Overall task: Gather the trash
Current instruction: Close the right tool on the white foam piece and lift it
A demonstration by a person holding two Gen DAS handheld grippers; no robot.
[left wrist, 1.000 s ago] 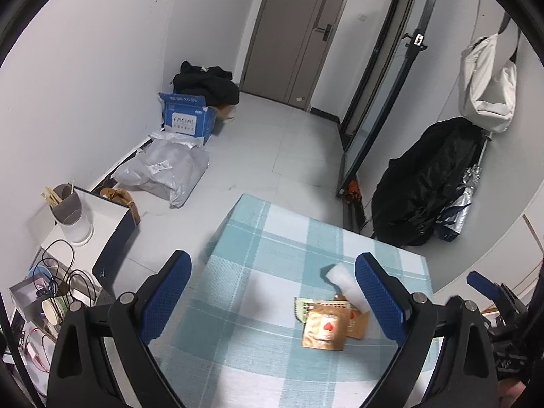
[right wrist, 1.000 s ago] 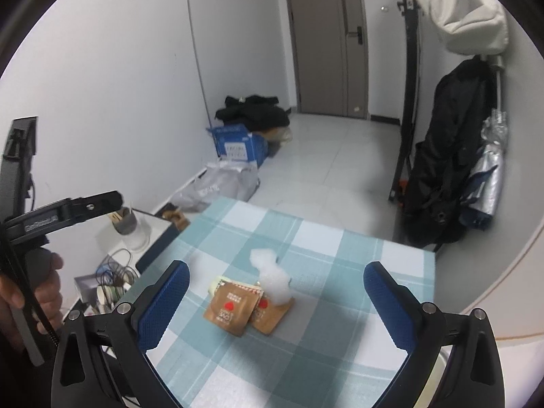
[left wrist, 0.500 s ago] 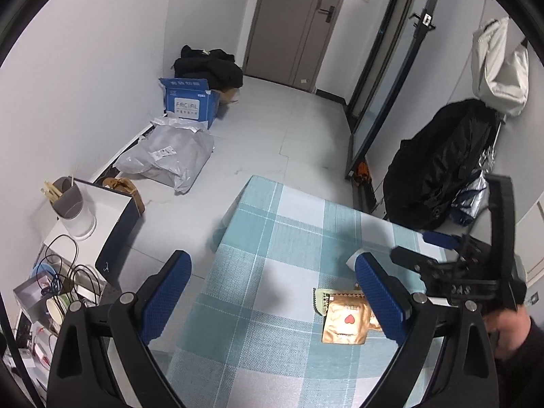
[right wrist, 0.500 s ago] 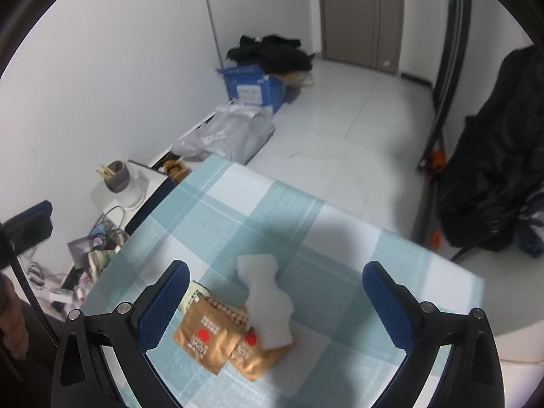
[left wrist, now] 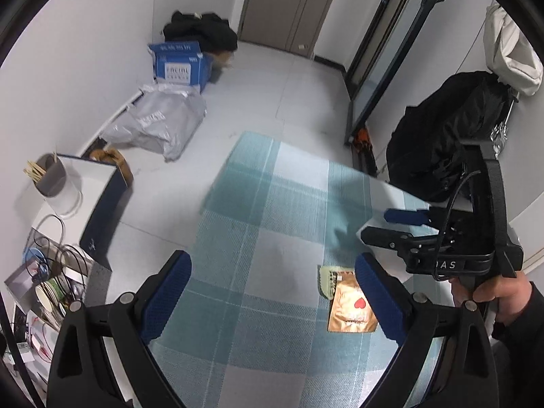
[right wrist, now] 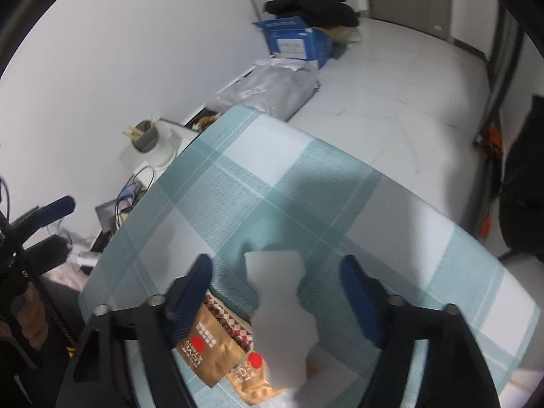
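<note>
On the checked tablecloth (right wrist: pixel 258 197), a white foam piece (right wrist: pixel 282 309) is seen between the closing jaws of the right gripper (right wrist: pixel 277 292), untouched by its pads and partly covering the brown wrappers (right wrist: pixel 207 346) at 7 o'clock. The left gripper (left wrist: pixel 272 292) is held wide open over bare cloth, one wrapper half hidden behind its right finger. A grey cup (right wrist: pixel 147 136) at 10 o'clock is seen holding sticks.

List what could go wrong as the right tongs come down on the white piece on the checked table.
1. The right tongs are closing around the white foam piece with gaps on both sides; it looks light and may slip or tip out.
2. The foam lies partly on the brown snack packets, so a low pinch could drag one along.
3. The packets sit close to the left tongs; both tools may crowd each other.
</note>
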